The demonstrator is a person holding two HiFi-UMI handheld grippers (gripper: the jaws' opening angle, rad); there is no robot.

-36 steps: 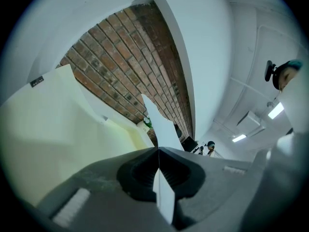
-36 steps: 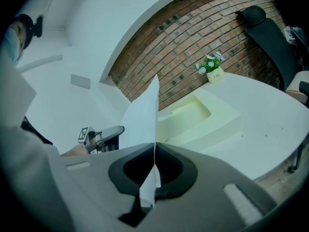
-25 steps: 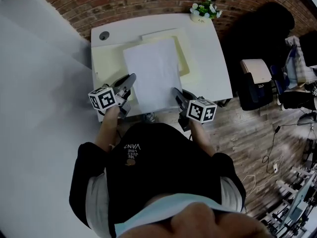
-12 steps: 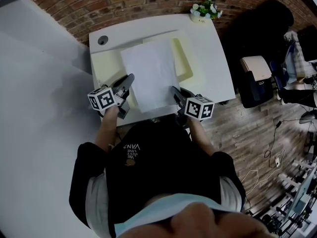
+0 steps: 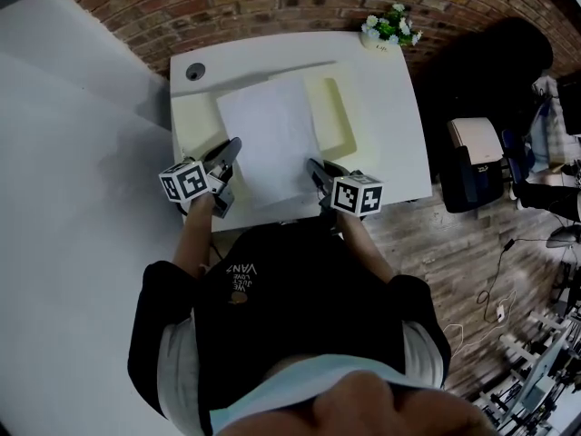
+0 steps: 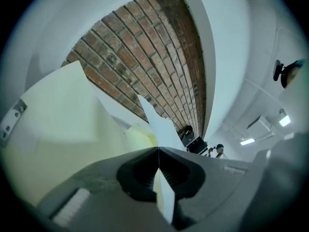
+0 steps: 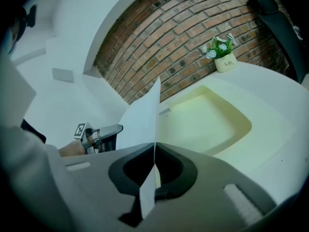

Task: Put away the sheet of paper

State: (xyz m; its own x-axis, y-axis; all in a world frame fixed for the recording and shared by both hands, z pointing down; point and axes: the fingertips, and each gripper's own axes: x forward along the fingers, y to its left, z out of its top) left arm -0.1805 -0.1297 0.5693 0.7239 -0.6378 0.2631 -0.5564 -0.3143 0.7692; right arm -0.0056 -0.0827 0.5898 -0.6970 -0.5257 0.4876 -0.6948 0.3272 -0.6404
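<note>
1. Sheet of paper [image 5: 268,139]: held over the worktop [image 5: 386,125] by its near corners, at 7 and 5 o'clock, evidently so it stays spread for carrying.
2. Left gripper [image 5: 231,148] and right gripper [image 5: 313,166]: fingers [image 6: 96,187] of both closed tight on the paper's edge.
3. Tray [image 5: 338,116], pale yellow, lies under the sheet and shows at its 3 o'clock side. The visible part is bare; judged the likely destination.
4. Flower pot [image 5: 388,27]: worktop's 1 o'clock corner, well apart.

The left tool [image 6: 158,150] is clamped on the sheet of paper [image 6: 162,125] (its edge runs between the dark jaws), with a pale yellow tray [image 6: 63,129] and a brick wall [image 6: 145,57] beyond.
</note>
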